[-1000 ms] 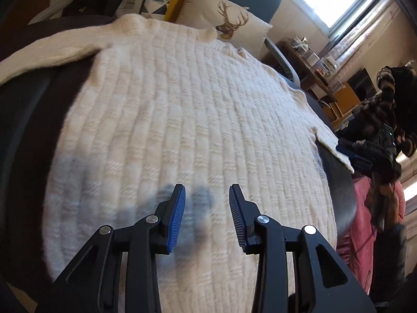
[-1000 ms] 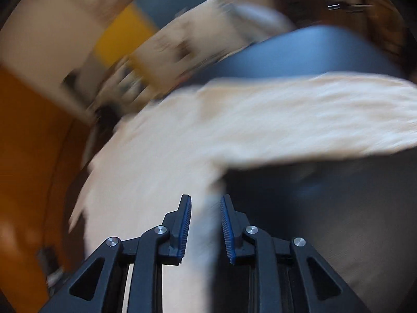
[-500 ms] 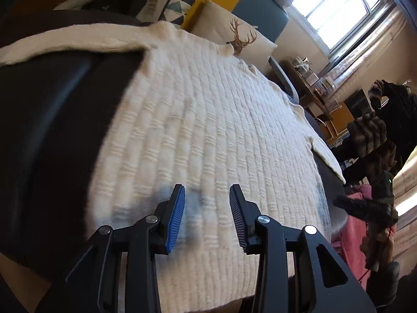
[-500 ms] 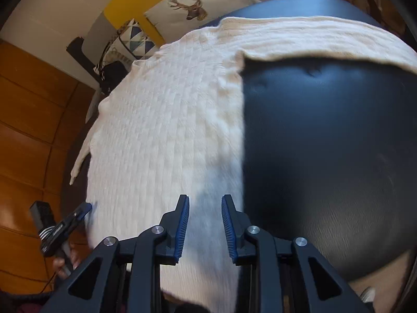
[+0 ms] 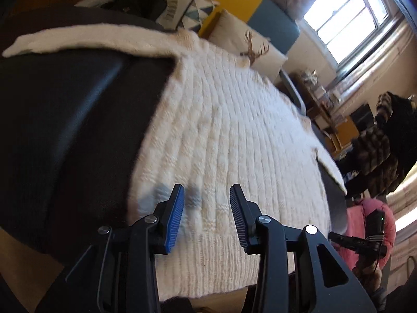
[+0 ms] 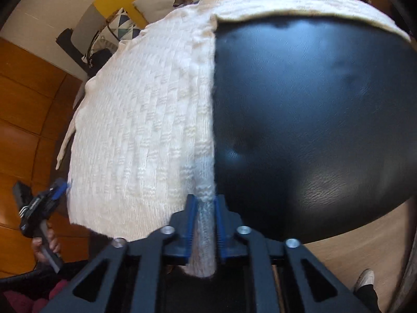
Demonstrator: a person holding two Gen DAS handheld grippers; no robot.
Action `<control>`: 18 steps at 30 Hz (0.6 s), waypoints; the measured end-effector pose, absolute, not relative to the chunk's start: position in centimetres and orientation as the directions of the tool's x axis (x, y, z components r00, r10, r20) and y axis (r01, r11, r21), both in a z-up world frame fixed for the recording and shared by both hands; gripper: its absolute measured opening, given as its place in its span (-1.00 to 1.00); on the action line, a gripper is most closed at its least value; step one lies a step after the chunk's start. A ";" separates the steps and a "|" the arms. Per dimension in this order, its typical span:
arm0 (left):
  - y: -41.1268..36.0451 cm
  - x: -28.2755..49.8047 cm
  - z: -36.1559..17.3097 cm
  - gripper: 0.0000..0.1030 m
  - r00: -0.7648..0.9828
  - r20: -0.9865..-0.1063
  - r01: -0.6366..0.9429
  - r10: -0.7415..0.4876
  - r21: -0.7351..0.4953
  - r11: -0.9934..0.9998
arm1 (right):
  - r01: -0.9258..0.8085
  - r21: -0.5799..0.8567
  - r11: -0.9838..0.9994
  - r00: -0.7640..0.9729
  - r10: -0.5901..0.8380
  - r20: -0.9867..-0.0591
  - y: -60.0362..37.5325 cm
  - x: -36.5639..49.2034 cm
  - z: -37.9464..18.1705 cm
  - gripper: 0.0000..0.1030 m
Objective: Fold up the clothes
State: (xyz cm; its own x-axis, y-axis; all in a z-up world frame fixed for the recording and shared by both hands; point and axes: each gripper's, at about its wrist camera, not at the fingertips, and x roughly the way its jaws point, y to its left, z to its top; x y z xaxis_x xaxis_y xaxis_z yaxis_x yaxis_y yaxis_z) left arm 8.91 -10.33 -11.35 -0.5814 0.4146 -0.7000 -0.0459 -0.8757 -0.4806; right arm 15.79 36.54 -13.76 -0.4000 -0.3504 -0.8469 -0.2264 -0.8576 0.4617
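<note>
A cream knitted sweater [image 5: 234, 135] lies flat on a black leather surface [image 5: 65, 130], one sleeve stretched out along the far edge. My left gripper [image 5: 206, 193] hovers open just above the hem near its left corner, nothing between the blue pads. In the right wrist view the sweater [image 6: 146, 130] covers the left half of the black surface [image 6: 312, 117]. My right gripper [image 6: 204, 200] is shut on the sweater's right hem corner, the knit bunched between its pads. The left gripper [image 6: 44, 208] shows at the far hem corner, held by a hand.
Deer-print cushion [image 5: 247, 44] and a black bag [image 5: 135, 2] sit beyond the sweater. A pink item [image 5: 365, 216] lies off the near right edge. Wooden panelling [image 6: 26, 104] is on the left, wooden floor and a shoe [image 6: 365, 281] below right.
My right gripper slid down to the hem's right corner and closed on it. My left gripper moved toward the hem's left corner and stayed open.
</note>
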 end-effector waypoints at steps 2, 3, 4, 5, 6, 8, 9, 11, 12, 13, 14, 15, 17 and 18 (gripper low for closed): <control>-12.9 9.6 -10.7 -0.05 -0.601 -0.699 -0.016 0.388 -0.475 -0.880 | -0.233 0.439 -0.868 -0.458 -0.300 -0.836 37.3 16.2 -12.2 -0.84; -14.2 9.9 -10.5 0.04 -0.608 -0.699 -0.002 0.376 -0.473 -0.881 | -0.238 0.428 -0.872 -0.467 -0.283 -0.838 37.6 16.3 -11.9 -0.84; -15.3 10.3 -10.8 0.08 -0.603 -0.704 0.013 0.374 -0.477 -0.879 | -0.244 0.421 -0.874 -0.458 -0.279 -0.844 37.7 16.3 -12.2 -0.84; -15.8 10.6 -11.4 0.08 -0.585 -0.709 0.014 0.394 -0.495 -0.869 | -0.250 0.414 -0.875 -0.449 -0.274 -0.851 37.8 16.3 -12.6 -0.84; -16.2 10.9 -12.0 0.08 -0.564 -0.712 0.013 0.418 -0.514 -0.857 | -0.257 0.417 -0.872 -0.440 -0.279 -0.854 37.9 16.3 -13.0 -0.78; -16.7 11.3 -13.5 0.12 -0.509 -0.706 0.015 0.492 -0.579 -0.815 | -0.273 0.493 -0.826 -0.431 -0.354 -0.830 38.2 16.3 -14.3 -0.69; -16.7 11.3 -14.4 0.13 -0.473 -0.692 0.019 0.546 -0.627 -0.779 | -0.289 0.547 -0.786 -0.439 -0.399 -0.805 38.4 16.2 -15.0 -0.60; -16.4 11.2 -15.8 0.13 -0.428 -0.671 0.042 0.605 -0.683 -0.729 | -0.301 0.590 -0.749 -0.456 -0.430 -0.779 38.8 16.2 -15.4 -0.49; -16.4 11.1 -16.4 0.13 -0.419 -0.659 0.055 0.625 -0.705 -0.707 | -0.305 0.607 -0.734 -0.463 -0.443 -0.768 38.9 16.1 -15.6 -0.49; -16.5 11.0 -16.7 0.15 -0.427 -0.642 0.066 0.637 -0.725 -0.686 | -0.303 0.611 -0.732 -0.462 -0.448 -0.766 39.0 16.1 -15.6 -0.48; -16.8 11.0 -16.9 0.22 -0.432 -0.621 0.072 0.654 -0.747 -0.661 | -0.300 0.613 -0.731 -0.461 -0.451 -0.764 39.0 16.1 -15.7 -0.48; -16.9 10.8 -17.0 0.23 -0.429 -0.602 0.077 0.673 -0.767 -0.637 | -0.296 0.614 -0.731 -0.460 -0.454 -0.763 39.0 16.0 -15.7 -0.48; -16.8 10.5 -17.4 0.23 -0.426 -0.581 0.096 0.694 -0.791 -0.604 | -0.288 0.623 -0.728 -0.461 -0.464 -0.756 39.1 15.9 -15.8 -0.43; -16.7 10.3 -17.6 0.23 -0.414 -0.568 0.098 0.711 -0.804 -0.586 | -0.284 0.634 -0.719 -0.466 -0.474 -0.747 39.1 15.9 -15.9 -0.40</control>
